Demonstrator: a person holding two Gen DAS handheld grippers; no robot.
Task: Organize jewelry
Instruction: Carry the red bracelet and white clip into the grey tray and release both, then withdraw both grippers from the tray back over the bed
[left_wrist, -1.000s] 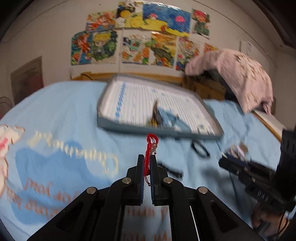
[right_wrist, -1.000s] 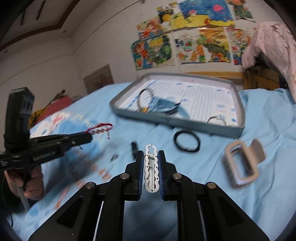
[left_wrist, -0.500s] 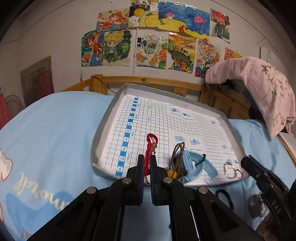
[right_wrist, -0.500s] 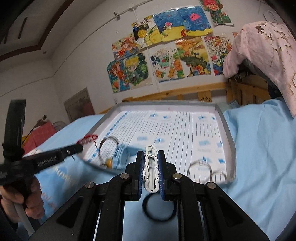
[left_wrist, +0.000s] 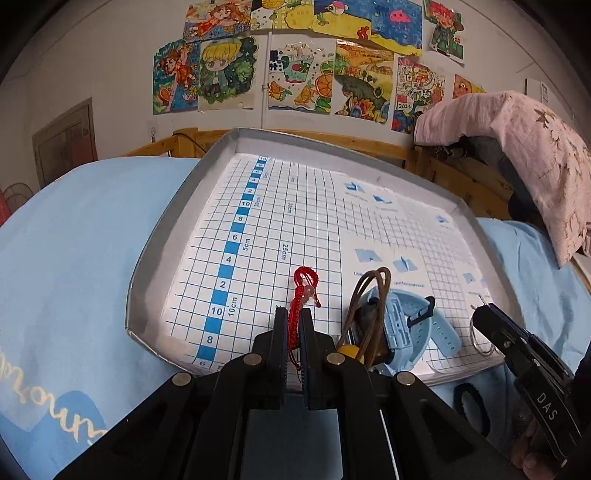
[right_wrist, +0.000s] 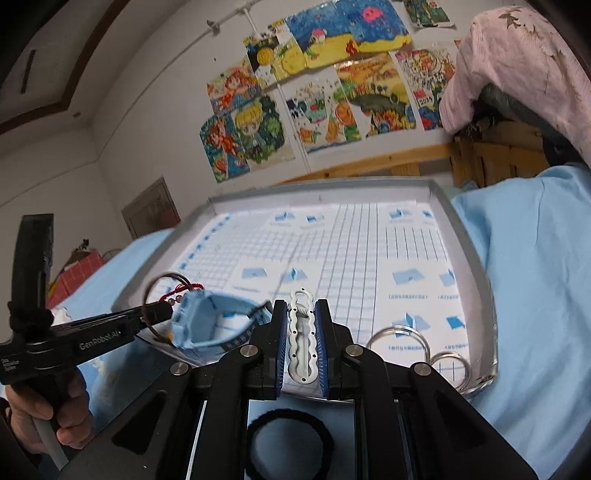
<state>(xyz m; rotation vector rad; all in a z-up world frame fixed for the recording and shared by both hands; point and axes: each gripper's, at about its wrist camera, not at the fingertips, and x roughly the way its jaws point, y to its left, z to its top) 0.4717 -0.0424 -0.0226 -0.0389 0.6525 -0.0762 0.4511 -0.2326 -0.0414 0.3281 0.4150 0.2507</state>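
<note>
Now that both have moved from over the bed to above the tray, the left hand-held gripper pinches the red bracelet and the right hand-held gripper clamps the white clip, each ready for release just ahead.

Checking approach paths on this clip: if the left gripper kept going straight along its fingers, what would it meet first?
Probably the bare blue-gridded white floor of the grey tray. The left gripper, shut on the red braided cord bracelet, points there, left of the light blue watch. Depth is unclear.

Red braided bracelet, light-blue watch, blue-gridded white tray, seemingly black hair tie
</note>
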